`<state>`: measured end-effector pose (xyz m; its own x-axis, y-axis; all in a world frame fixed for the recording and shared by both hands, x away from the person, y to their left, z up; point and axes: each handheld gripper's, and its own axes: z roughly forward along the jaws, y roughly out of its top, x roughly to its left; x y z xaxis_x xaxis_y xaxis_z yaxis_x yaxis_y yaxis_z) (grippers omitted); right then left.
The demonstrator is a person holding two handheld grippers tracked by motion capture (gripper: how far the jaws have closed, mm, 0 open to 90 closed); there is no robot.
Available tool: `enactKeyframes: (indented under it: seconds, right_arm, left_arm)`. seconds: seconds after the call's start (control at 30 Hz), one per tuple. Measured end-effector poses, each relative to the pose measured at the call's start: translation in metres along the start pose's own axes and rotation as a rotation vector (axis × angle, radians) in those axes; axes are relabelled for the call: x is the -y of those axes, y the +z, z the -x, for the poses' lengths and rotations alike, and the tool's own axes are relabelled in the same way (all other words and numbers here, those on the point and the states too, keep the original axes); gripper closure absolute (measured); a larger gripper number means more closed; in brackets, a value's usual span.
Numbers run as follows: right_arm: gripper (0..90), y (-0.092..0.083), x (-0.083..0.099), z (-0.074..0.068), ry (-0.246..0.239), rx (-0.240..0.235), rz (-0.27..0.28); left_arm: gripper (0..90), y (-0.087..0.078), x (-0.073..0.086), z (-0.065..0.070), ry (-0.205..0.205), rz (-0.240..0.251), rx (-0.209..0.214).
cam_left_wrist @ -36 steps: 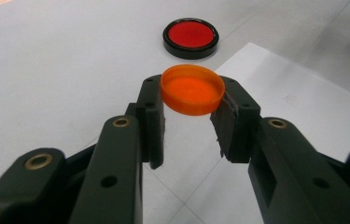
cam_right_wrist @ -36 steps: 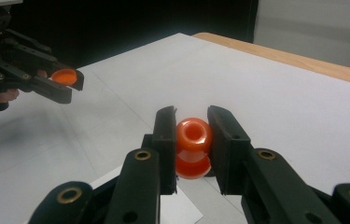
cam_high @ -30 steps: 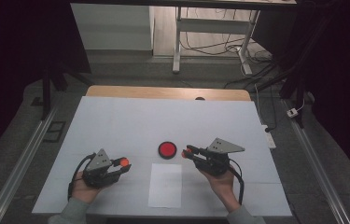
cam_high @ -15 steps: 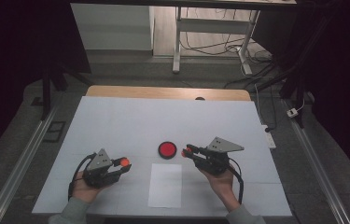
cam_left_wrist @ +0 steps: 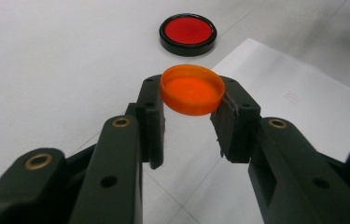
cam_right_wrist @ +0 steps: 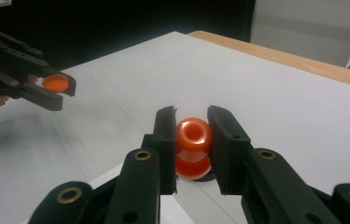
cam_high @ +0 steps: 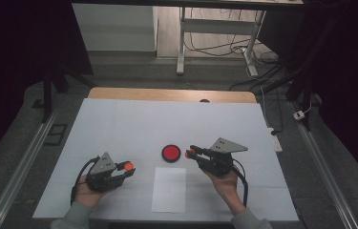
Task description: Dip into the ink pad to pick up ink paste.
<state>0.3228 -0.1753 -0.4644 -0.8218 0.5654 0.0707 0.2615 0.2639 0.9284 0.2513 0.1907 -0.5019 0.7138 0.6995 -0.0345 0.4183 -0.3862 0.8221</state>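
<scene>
Gripping an orange cap (cam_high: 128,166), the left gripper (cam_high: 125,169) sits left of the red dish (cam_high: 171,153); the right gripper (cam_high: 190,152) is nearer. Left view: cap (cam_left_wrist: 192,89) clamped, dish (cam_left_wrist: 188,34) beyond. Right view: jaws clamp an orange bottle (cam_right_wrist: 193,148).

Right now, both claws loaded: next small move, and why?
Probably bring the left claw toward the right claw to line the orange cap up with the orange bottle. The cap is clamped flat, the bottle's open mouth shows between the right jaws, and the two are still apart above the table.
</scene>
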Motion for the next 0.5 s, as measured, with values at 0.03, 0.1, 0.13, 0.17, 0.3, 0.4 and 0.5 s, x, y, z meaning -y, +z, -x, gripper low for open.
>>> enactKeyframes:
  seconds: [0.03,0.1,0.13,0.17,0.3,0.4,0.5]
  right_arm:
    - [72.7,0.002,0.0,0.001,-0.001,0.003,-0.003]
    - [72.7,0.002,0.0,0.002,-0.002,0.006,-0.003]
    - [72.7,0.003,0.0,0.003,0.0,0.006,-0.004]
    - [72.7,0.003,0.0,0.003,0.0,0.006,-0.004]
    - [72.7,0.008,-0.002,0.005,0.003,0.007,-0.005]
    - [72.7,0.012,-0.003,0.006,0.003,0.003,-0.009]
    - [72.7,0.015,-0.004,0.007,0.005,0.004,-0.01]
  left_arm:
    - [64.6,0.0,0.0,0.0,-0.001,0.0,0.0]
    - [64.7,0.0,0.0,0.0,-0.001,-0.001,0.0]
    - [64.6,0.0,0.0,0.0,-0.003,0.0,0.0]
    - [64.6,0.0,0.001,0.0,-0.004,-0.001,0.0]
    - [64.6,0.001,0.0,0.0,-0.003,-0.001,0.0]
    - [64.7,0.001,0.001,0.0,-0.003,-0.003,0.0]
    - [64.7,0.0,0.001,-0.001,-0.006,-0.002,0.001]
